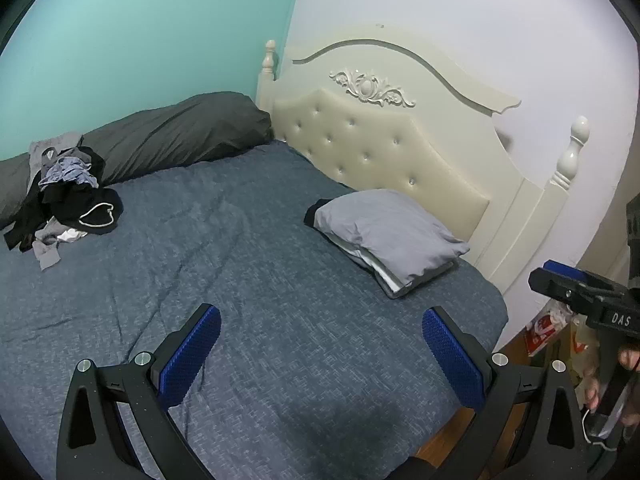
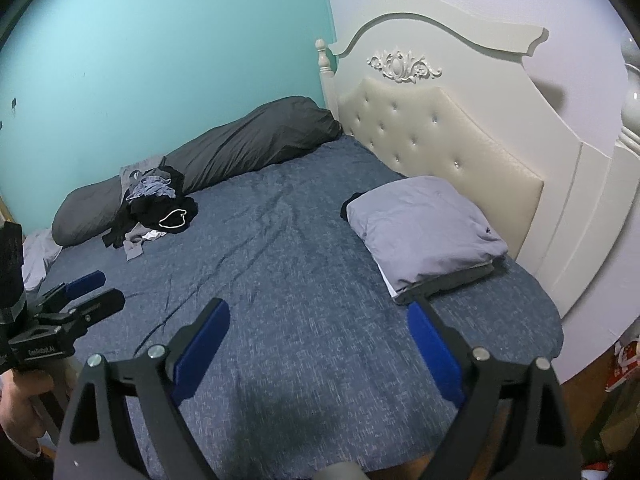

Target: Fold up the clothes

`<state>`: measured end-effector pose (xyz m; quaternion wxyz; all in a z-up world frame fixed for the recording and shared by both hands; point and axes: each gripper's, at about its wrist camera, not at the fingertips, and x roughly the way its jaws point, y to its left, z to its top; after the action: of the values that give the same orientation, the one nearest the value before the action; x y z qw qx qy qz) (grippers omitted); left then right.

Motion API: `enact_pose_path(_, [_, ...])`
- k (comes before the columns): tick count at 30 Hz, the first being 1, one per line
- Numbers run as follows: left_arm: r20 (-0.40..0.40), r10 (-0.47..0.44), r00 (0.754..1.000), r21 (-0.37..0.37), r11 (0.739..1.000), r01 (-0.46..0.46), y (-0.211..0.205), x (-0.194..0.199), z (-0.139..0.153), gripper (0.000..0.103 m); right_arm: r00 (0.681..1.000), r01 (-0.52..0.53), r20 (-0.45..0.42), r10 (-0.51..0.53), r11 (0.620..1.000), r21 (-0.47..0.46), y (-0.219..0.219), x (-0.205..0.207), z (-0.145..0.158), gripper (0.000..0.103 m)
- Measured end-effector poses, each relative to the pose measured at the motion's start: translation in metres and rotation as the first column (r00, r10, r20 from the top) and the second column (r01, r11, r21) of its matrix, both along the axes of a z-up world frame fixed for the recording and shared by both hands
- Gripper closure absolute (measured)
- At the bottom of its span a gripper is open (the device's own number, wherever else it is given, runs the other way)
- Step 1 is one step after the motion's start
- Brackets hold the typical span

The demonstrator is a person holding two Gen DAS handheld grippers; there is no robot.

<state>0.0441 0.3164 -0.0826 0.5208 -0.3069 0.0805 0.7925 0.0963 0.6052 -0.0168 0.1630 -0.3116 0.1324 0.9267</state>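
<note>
A heap of unfolded clothes [image 1: 66, 196] [image 2: 154, 210], black, grey and pale blue, lies at the far left of the bed against a dark grey pillow. A stack of folded garments [image 1: 390, 236] [image 2: 428, 232], light grey on top, rests by the headboard at the right. My left gripper [image 1: 322, 344] hovers open over the near part of the blue bedspread, holding nothing; it also shows at the left edge of the right wrist view [image 2: 86, 288]. My right gripper [image 2: 318, 340] is open and empty too, just in front of the folded stack; it also appears at the right edge of the left wrist view [image 1: 560, 276].
The blue bedspread [image 1: 248, 264] [image 2: 280, 272] has wide bare room in the middle. A cream tufted headboard [image 1: 384, 140] [image 2: 448, 136] stands at the right, a turquoise wall behind. Bags and clutter [image 1: 548, 328] sit on the wooden floor beside the bed's right corner.
</note>
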Motion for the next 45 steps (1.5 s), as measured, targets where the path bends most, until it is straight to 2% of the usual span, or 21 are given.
enact_pose_path(16, [-0.027,0.0,1.0,0.008,1.0,0.0,-0.029,0.016,0.013,0.0,1.0,-0.001,-0.026,0.001,1.0,-0.007,-0.025,0.021,0.0,0.011])
enact_pose_path(27, [-0.037,-0.017,0.999,-0.006,1.0,0.017,-0.048,0.025,0.011,0.0,1.0,-0.007,-0.03,0.006,1.0,-0.009,-0.053,0.036,0.0,0.011])
enact_pose_path(45, [-0.083,0.024,0.996,-0.007,1.0,-0.024,-0.076,0.033,0.015,0.0,0.999,-0.015,-0.039,0.016,1.0,0.011,-0.076,0.05,0.004,0.011])
